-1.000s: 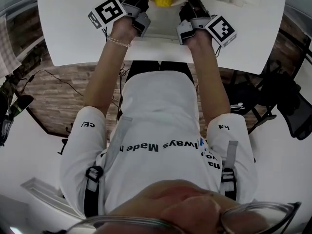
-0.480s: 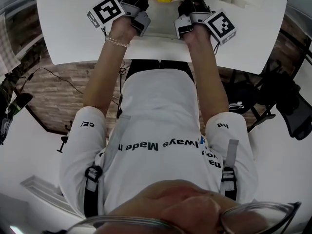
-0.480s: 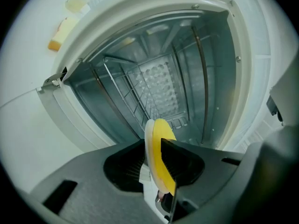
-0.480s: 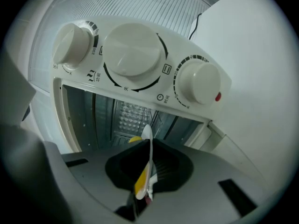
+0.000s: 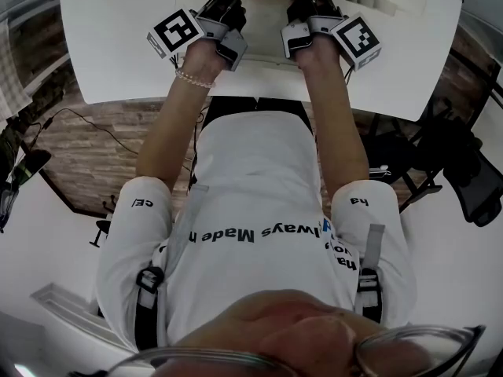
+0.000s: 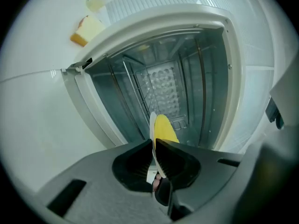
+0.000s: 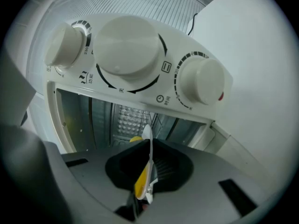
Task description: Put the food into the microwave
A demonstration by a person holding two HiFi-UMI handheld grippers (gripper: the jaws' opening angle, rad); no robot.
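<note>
At the open mouth of the microwave (image 6: 224, 78), by the near edge of the white surface (image 5: 110, 45): yellow food (image 6: 164, 129) rides on a thin white plate (image 6: 151, 123), just short of the cavity and not yet inside. Left tool (image 6: 153, 146) is pinched narrow on the plate's rim, with the yellow lump right beyond the jaws. Right tool (image 7: 149, 148) is likewise clamped on the opposite rim, with white edge and a streak of yellow between its jaws. The two-sided grip reads as a way to keep the plate level and stop the food sliding while it passes the door frame. Right gripper view looks up under the control panel, three knobs (image 7: 126, 43) above the opening, so that side sits close to the panel end. Head view: both forearms stretched forward, near parallel, wrists close together, marker cubes (image 5: 174, 30) turned outward, bracelet (image 5: 192, 78) on the left wrist. A pale, orange-edged wedge (image 6: 86, 30) lies on the surface well apart from the plate. Judgement: carry step; the plate wants pushing in level before either tool lets go.
</note>
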